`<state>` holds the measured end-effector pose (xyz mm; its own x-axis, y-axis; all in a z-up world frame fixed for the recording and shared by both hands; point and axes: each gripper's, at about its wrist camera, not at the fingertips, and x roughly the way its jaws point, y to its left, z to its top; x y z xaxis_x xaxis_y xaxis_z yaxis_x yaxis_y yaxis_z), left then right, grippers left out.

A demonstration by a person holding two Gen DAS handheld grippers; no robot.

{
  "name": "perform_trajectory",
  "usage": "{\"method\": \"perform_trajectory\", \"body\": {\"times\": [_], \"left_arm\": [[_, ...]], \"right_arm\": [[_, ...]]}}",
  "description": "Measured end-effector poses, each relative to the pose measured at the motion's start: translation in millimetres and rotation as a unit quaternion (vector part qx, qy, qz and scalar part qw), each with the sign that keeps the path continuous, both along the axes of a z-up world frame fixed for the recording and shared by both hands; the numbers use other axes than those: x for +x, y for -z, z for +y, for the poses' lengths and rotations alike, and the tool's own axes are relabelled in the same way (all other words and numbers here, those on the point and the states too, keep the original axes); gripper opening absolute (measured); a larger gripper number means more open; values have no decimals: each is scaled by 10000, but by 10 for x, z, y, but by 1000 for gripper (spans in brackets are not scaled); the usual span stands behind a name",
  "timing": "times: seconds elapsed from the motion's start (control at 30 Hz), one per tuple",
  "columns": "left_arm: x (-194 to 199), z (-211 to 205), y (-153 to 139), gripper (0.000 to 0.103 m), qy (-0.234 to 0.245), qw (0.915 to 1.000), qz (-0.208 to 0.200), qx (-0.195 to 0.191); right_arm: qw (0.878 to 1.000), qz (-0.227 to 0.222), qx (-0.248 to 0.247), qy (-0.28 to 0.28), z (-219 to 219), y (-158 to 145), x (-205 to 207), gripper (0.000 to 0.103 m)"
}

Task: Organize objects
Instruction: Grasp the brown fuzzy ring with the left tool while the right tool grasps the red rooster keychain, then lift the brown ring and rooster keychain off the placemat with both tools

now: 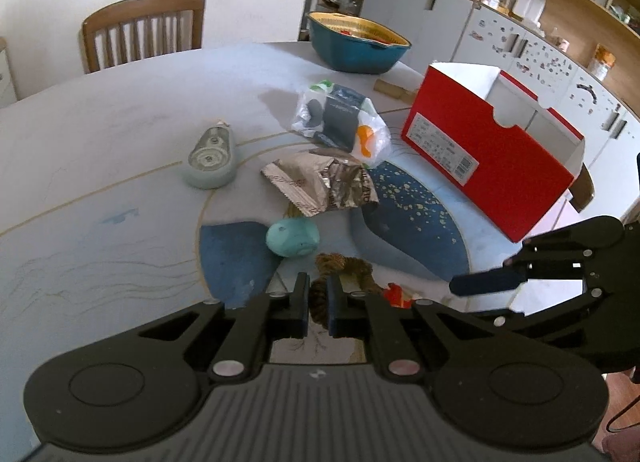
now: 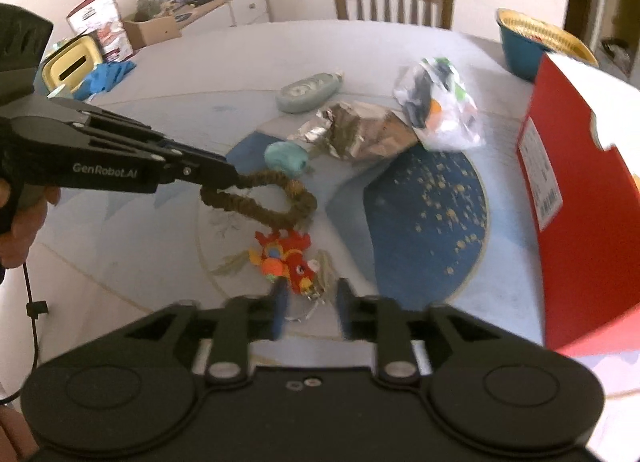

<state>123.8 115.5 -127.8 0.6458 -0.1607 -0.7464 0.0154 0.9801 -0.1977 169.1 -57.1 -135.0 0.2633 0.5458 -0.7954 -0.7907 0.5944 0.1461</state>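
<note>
My left gripper (image 1: 318, 302) is shut on a brown braided cord (image 1: 320, 298) that carries a red dragon charm (image 1: 396, 296). In the right wrist view the left gripper (image 2: 230, 181) holds the cord loop (image 2: 276, 203) above the table, and the charm (image 2: 288, 262) hangs below it. My right gripper (image 2: 310, 308) is open, its fingers just in front of the charm; it also shows in the left wrist view (image 1: 472, 284). A red shoe box (image 1: 492, 149) stands open at the right (image 2: 576, 197).
On the round table (image 1: 100, 149) lie a teal egg-shaped thing (image 1: 292, 238), a crumpled foil wrapper (image 1: 324, 181), a clear bag of items (image 1: 344, 121), a pale green tape dispenser (image 1: 210, 157) and a teal bowl (image 1: 356, 45). A chair (image 1: 144, 29) stands behind.
</note>
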Motion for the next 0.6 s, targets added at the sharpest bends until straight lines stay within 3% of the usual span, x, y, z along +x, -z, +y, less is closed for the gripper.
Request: {"method": "perform_trajectory", "body": {"times": [0.07,0.37,0.5,0.6], "left_arm": [[-20,31,-5,8,-86,10000,17,-13],[-94,34,34,8,-195,9997,121,-75],[-122,0,14,8,-185,9998,90,-78],[-137,-31,-16,8,-156,9998,64,-62]], "right_arm": [[9999,-52,42,-94,44,-4,-2,46],[9988,-207,-116,-437,325,159,-54,53],[9981,-386,-212,-441,345,195,-76,52],[9984,-383,-178,-364,317,175,-63,41]]}}
